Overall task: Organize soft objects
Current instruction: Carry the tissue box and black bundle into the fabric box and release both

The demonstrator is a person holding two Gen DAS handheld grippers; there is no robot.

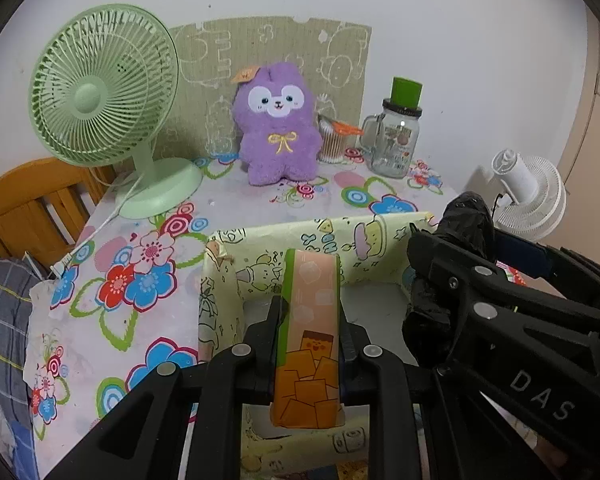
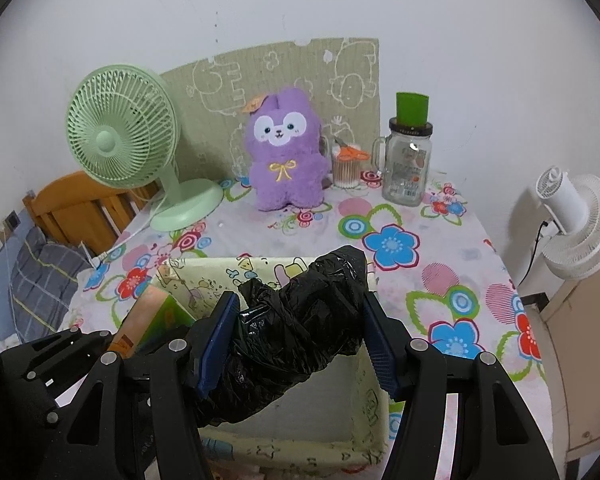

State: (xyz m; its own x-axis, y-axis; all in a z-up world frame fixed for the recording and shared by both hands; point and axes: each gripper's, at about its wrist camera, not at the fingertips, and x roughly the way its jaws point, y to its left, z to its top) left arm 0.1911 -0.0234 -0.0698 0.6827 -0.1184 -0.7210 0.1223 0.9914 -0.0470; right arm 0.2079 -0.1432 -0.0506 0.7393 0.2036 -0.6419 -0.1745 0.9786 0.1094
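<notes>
Left wrist view: the left gripper [image 1: 310, 332] is clamped on a pack [image 1: 310, 340] printed in orange, peach and green, held upright between the fingers [image 1: 274, 320] above the box [image 1: 220, 280], a cartoon-printed open bin at 6 o'clock on the table [image 1: 100, 320]. The right gripper [image 1: 440, 276] is seen at 3 o'clock, closed on a black bag [image 1: 466, 216] over the box's right wall.

Right wrist view: the right gripper [image 2: 300, 328] is clamped on the bag [image 2: 304, 320], a crumpled bundle of black plastic pressed between blue pads [image 2: 218, 340] and held above the box [image 2: 364, 412]. The pack [image 2: 156, 316] and the left gripper [image 2: 140, 332] are seen at 9 o'clock, at the box's left side.

Beyond the box, at 12 o'clock, a purple plush [image 2: 286, 152] is stood against a board [image 2: 340, 72]. A green fan [image 2: 120, 136] is placed at 10 o'clock, a jar [image 2: 408, 160] at 1 o'clock, with a cup of swabs [image 2: 346, 170] between plush and jar. A white fan [image 2: 576, 220] is seen at 3 o'clock, off the table.
</notes>
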